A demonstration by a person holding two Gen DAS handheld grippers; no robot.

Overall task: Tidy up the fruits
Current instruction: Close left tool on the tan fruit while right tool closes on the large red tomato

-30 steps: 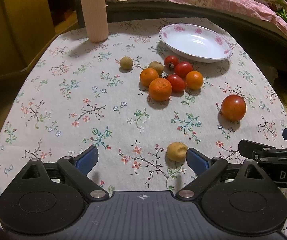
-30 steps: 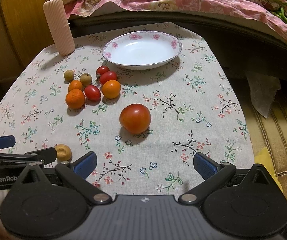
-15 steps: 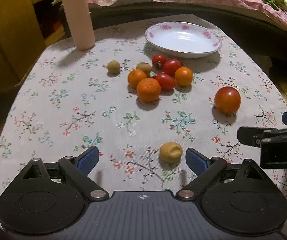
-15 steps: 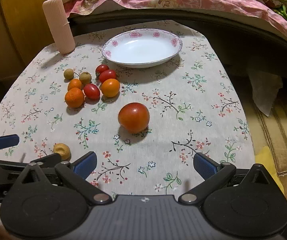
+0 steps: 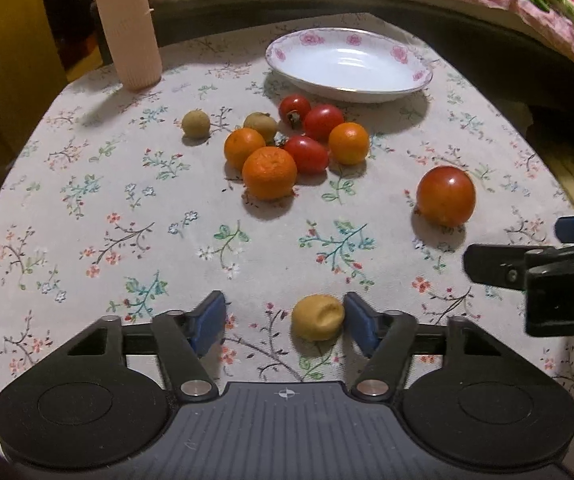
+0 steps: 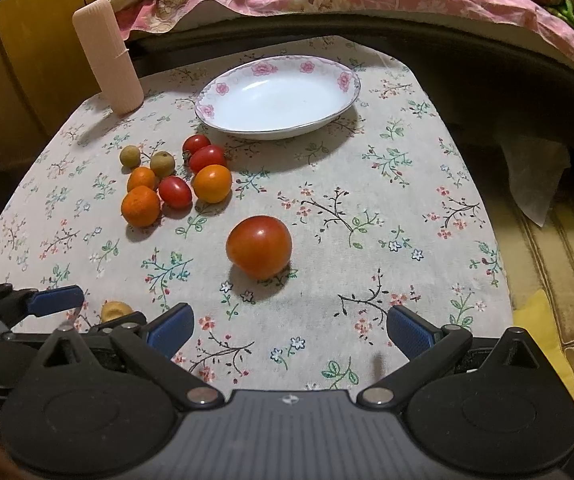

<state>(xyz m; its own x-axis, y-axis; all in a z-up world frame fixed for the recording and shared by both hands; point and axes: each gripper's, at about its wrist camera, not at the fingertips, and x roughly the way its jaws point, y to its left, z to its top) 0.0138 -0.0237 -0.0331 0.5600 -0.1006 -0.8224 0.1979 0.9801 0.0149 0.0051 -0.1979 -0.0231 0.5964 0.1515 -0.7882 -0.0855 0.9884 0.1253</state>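
The right tongs [image 5: 567,240] run off the frame edge — the tan fruit [image 6: 114,310] sits half-hidden behind a finger.

White cloth [image 5: 87,208] with floral sprigs; white plate [image 5: 419,76], pink roses on rim; red tomatoes [image 5: 445,195]; orange citrus [image 5: 269,172]; tan longan [image 5: 317,322]; pink cylinder [image 5: 127,24].

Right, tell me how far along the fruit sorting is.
Nothing is sorted yet: the plate holds no fruit. In hand: the left hand-held gripper has just been closing around the tan fruit, which sits beside one pad with a gap at the other. Left: the large tomato and the clustered fruits. The right hand-held gripper is open.
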